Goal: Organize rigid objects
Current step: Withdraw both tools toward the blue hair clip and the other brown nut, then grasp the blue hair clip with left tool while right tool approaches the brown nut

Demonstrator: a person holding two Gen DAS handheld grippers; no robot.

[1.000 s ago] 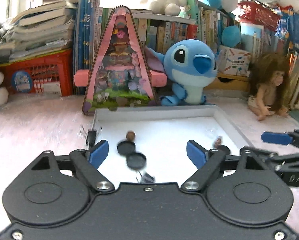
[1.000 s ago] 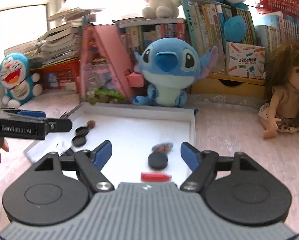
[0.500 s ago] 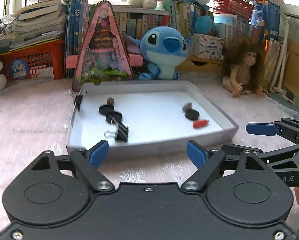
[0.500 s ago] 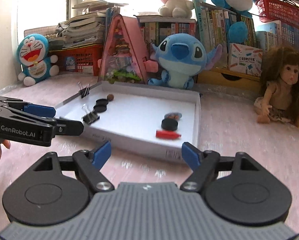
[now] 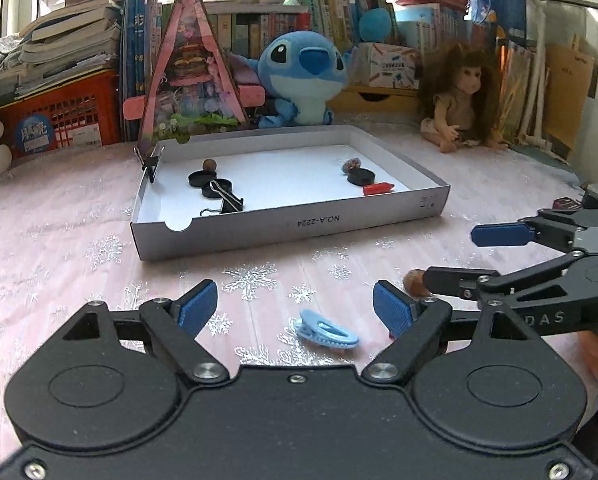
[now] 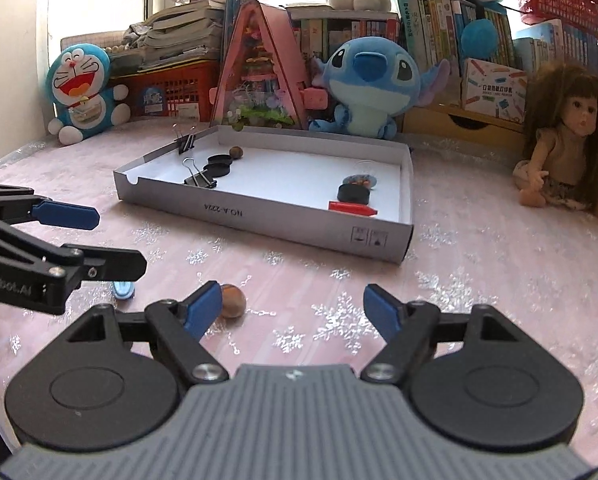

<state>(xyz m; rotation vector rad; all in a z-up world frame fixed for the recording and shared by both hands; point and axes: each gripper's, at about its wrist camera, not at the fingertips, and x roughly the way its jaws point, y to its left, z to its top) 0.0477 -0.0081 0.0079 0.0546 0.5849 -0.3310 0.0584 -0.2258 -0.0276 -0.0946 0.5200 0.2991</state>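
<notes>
Pink cloth printed with silver snowflakes covers the tabletop, and books, red baskets, a blue plush alien and a brown-haired doll line the back. A shallow white cardboard tray sits mid-table. It holds black binder clips, black round caps, a small brown nut, a red crayon-like piece and a patterned disc.

Two loose items lie on the cloth, outside the tray. A light blue plastic clip rests just in front of the left gripper, between its spread fingers. A round brown walnut sits touching or nearly touching the inner finger of the right gripper. Both tongs are released, jaws wide apart, holding nothing.

Risks, as a judgement: the walnut is round and off-centre in the right jaws, so closing now could nudge it and send it rolling across the cloth. The flat clip may slide or tip if pinched at its edge. The two grippers are close together and could collide if both reach at once.

Compared with half a second earlier, both cameras have drawn back from the tray, so the clip and walnut now come into view.
</notes>
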